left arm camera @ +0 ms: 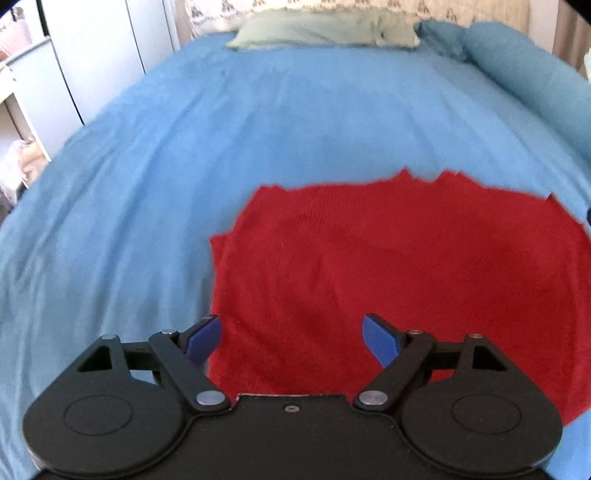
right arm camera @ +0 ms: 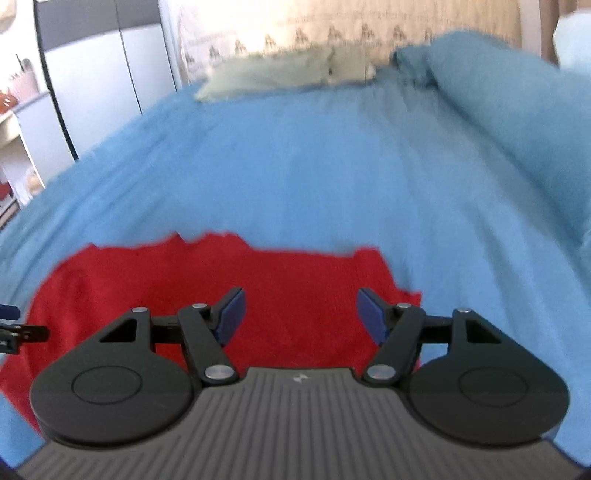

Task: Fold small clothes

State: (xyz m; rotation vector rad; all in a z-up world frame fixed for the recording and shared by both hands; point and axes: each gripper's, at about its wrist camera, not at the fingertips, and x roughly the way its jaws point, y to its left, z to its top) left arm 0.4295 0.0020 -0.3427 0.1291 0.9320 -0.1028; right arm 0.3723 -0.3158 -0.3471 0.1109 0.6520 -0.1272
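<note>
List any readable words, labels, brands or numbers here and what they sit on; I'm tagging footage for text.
No readable text in either view.
Small pale logo mark on the right gripper's grey ribbed body: too small to read.
Repeating dark motifs on the cream patterned headboard fabric: blurred, and faint lines there are illegible.

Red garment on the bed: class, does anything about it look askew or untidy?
Slightly. The red garment lies flat on the blue bedcover, but its far edge is jagged and a layer sticks out at the left side.
</note>
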